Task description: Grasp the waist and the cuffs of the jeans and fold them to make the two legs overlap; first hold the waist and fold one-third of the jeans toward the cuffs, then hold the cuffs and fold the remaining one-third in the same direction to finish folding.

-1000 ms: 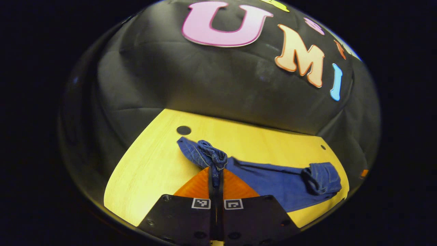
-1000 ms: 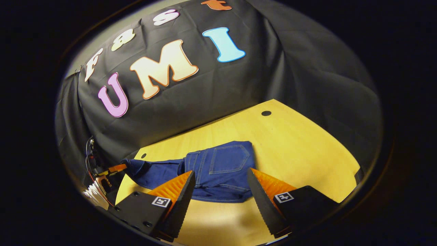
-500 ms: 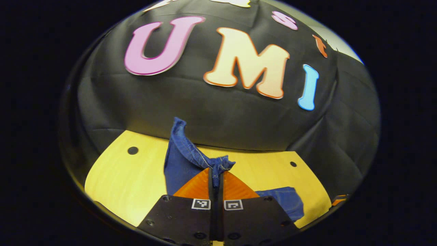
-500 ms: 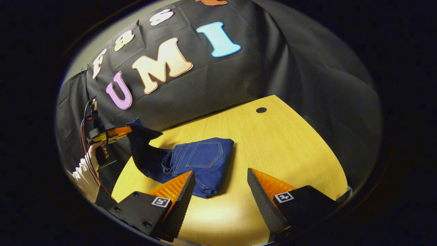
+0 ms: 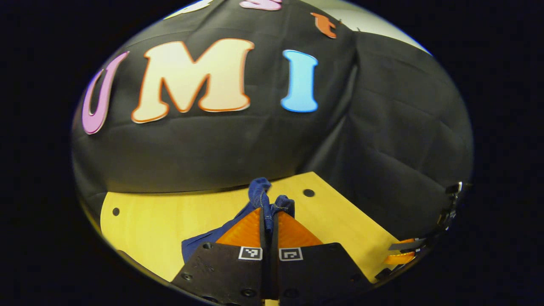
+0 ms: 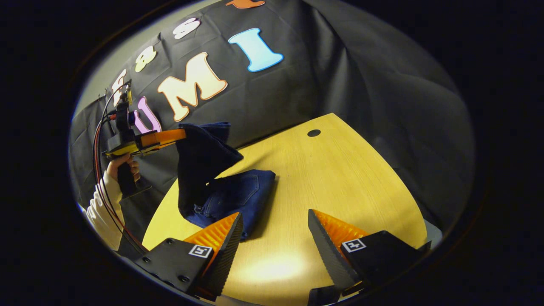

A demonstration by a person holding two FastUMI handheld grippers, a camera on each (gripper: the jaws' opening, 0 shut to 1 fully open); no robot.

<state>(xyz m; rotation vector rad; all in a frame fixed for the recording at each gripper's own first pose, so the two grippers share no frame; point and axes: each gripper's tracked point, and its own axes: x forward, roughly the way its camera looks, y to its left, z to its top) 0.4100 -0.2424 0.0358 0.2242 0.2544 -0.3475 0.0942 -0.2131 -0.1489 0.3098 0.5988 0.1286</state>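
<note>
The left gripper (image 5: pixel 268 221) jaws pinch the jeans (image 6: pixel 231 197) cuffs, lifted higher than before; the right gripper (image 6: pixel 275 238) jaws stand spread, empty, above the tabletop (image 6: pixel 340 178).

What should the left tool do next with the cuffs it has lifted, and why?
Probably carry the cuffs on across and lower them onto the folded waist part. The left tool is shut on the cuffs and holds that end raised above the table, with the leg hanging down to the folded part. The right tool is open and apart from the jeans, so the last fold is not yet laid.
</note>
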